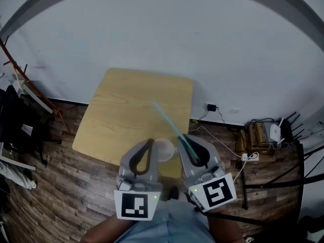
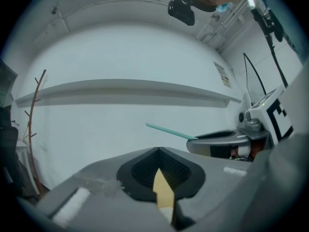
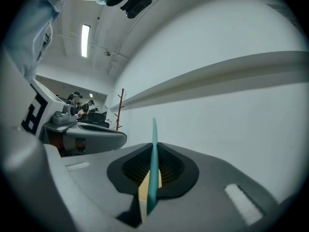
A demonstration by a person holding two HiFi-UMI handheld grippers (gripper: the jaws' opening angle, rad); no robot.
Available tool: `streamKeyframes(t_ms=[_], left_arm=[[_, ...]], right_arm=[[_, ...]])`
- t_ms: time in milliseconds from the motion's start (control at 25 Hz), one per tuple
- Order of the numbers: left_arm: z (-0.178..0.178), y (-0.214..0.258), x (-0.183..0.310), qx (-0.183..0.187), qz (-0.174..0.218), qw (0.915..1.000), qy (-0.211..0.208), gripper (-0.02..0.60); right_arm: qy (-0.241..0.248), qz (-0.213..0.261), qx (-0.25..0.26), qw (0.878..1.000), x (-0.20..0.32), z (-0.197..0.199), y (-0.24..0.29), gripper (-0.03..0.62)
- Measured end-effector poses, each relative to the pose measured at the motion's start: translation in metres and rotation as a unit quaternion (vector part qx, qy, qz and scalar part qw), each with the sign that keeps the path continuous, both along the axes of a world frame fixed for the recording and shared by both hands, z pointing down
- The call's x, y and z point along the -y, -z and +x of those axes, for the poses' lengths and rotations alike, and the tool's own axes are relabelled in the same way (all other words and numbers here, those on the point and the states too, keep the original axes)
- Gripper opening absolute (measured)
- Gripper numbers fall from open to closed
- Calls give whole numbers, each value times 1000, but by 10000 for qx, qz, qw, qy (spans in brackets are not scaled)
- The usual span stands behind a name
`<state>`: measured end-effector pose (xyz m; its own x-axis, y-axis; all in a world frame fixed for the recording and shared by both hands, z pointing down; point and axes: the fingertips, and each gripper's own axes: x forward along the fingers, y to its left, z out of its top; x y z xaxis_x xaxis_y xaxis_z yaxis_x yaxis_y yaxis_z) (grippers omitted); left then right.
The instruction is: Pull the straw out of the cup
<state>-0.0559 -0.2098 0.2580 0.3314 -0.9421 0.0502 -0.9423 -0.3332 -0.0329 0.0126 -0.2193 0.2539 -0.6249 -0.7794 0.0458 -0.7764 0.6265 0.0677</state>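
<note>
A teal straw slants up and to the left over the wooden table. My right gripper is shut on the straw's lower end. In the right gripper view the straw rises straight out from between the closed pads, past my right gripper. The white cup sits between the two grippers near the table's front edge. My left gripper is at the cup's left rim. In its own view my left gripper is closed to a thin slit with a white sliver in it. The straw lies clear of the cup.
A power strip with cables and a box with a router lie on the wooden floor at the right. A thin wooden rack leans at the left. A white wall stands behind the table.
</note>
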Motion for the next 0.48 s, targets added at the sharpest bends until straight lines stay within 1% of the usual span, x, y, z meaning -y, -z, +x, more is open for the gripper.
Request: streamKeyframes(t_ms=[160, 320, 480], left_arm=[[-3, -2, -3, -45, -37, 10000, -20, 20], [-3, -4, -5, -37, -56, 10000, -48, 20], [-4, -5, -4, -79, -81, 9999, -55, 20]], right_arm=[[-15, 66, -39, 10000, -3, -2, -1, 28], [-41, -33, -138, 9999, -6, -2, -7, 28], [-43, -89, -115, 9999, -7, -5, -7, 28]])
